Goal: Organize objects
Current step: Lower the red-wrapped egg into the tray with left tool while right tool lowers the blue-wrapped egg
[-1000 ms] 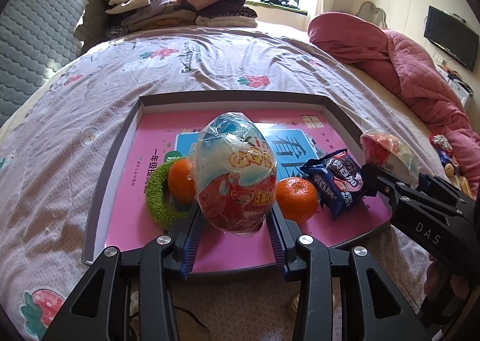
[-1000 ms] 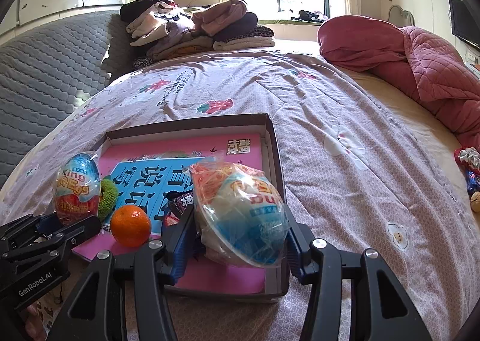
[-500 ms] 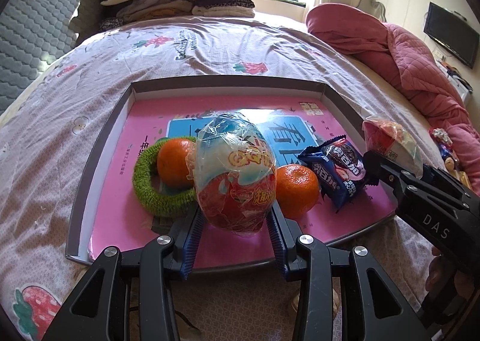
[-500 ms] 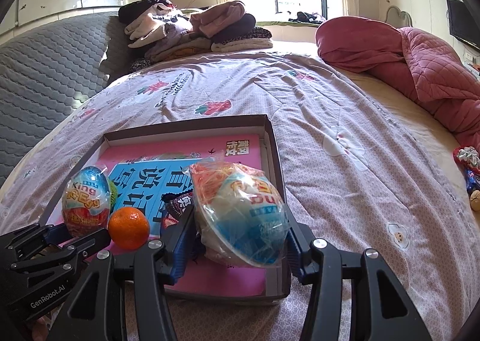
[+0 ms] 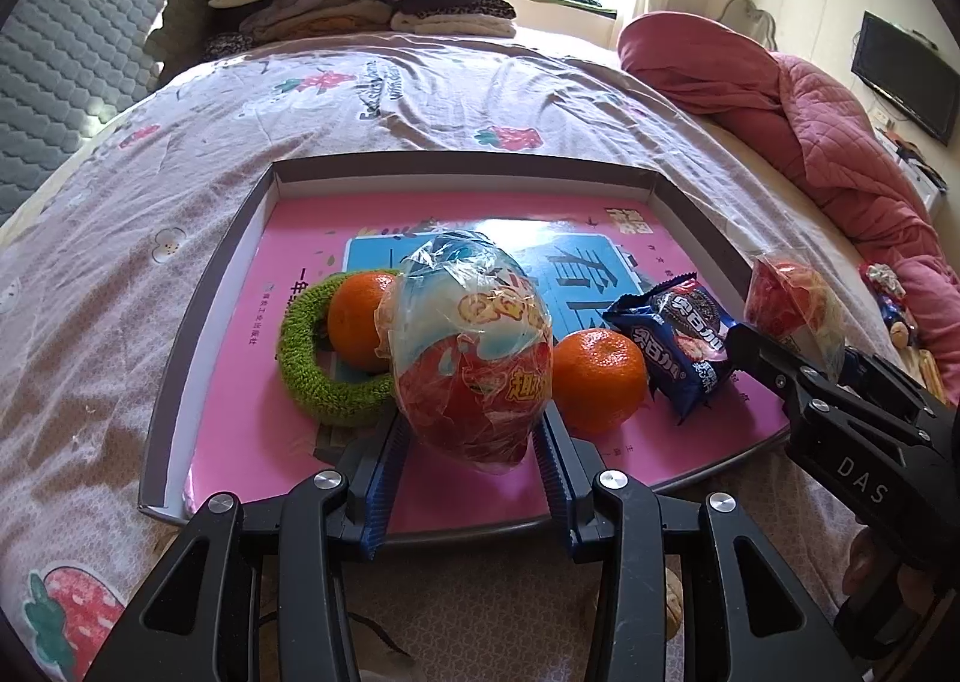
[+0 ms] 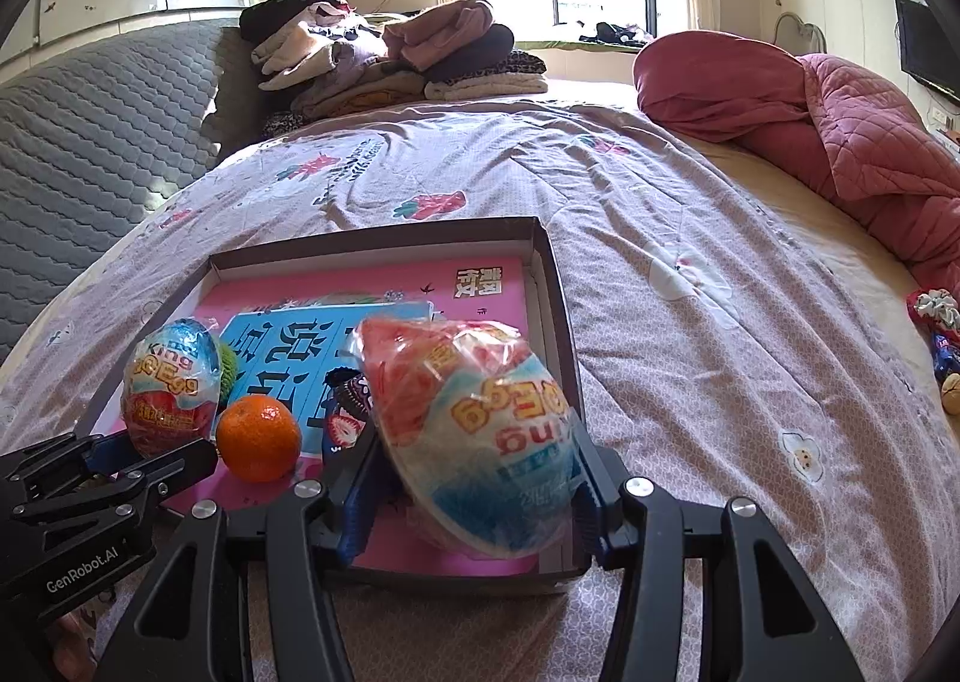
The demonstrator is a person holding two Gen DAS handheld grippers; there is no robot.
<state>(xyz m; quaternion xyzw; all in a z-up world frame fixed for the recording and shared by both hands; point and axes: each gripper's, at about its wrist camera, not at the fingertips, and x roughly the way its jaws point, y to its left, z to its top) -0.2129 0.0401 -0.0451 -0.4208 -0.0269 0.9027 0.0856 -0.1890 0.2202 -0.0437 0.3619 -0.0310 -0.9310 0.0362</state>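
Left claw [image 5: 471, 436] is clamped on a wrapped toy egg [image 5: 468, 346], blue end up and red end down between the ribbed pads, hanging over the near edge of the shallow box [image 5: 456, 165] on the bed. Right claw [image 6: 474, 493] is doing the same with a second wrapped egg [image 6: 474, 430], tilted over on its side, above the box's near right corner.

So both eggs look like they're about to get set down inside, on the pink book cover lining the box. Looks pretty crowded just past the left claw though: an orange [image 5: 600, 376] sits just to its right, another orange [image 5: 357, 319] rests inside a green fuzzy ring [image 5: 312, 364] to its left, and a blue cookie packet [image 5: 678, 340] lies between the two claws.

If it were me, I'd lower each egg straight down until it touches the cover before letting go, since eggs roll and the crinkly plastic is slippery. Left one wants the gap between ring and orange, so keep it steady and don't nudge the fruit. Right one has bare pink below it, but it's close to the box wall, so ease it inward a bit first.
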